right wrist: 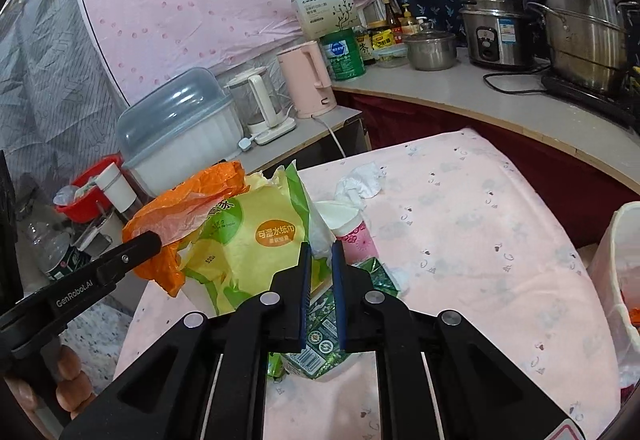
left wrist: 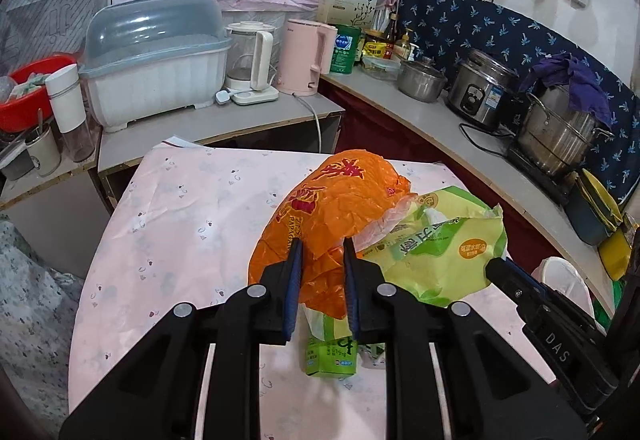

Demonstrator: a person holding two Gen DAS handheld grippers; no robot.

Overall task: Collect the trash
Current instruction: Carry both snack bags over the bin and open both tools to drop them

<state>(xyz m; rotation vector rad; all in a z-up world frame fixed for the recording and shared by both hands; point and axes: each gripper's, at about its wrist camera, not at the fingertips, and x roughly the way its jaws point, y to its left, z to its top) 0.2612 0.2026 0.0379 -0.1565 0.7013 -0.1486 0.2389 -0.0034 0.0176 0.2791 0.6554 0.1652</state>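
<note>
Left gripper: jaws pinched on a fold of the orange plastic bag, which bulges up and away from the tips. Thin film, very light, crinkly and slick; a gathered fold is the right place to hold it, since a single layer would likely slide out.

Right gripper: jaws nearly together, pinching the edge of the yellow-green tissue wrapper. Wrapper is soft and limp and appears empty, so weight is negligible; judged to flop unless held by a bunched edge. It hangs to the left of the right jaws and touches the orange bag.

Relative to the wrapper: green drink carton lies just below the right jaws on the pink tabletop; pink paper cup just beside; crumpled tissue behind. White-lined bin well off to the right.
</note>
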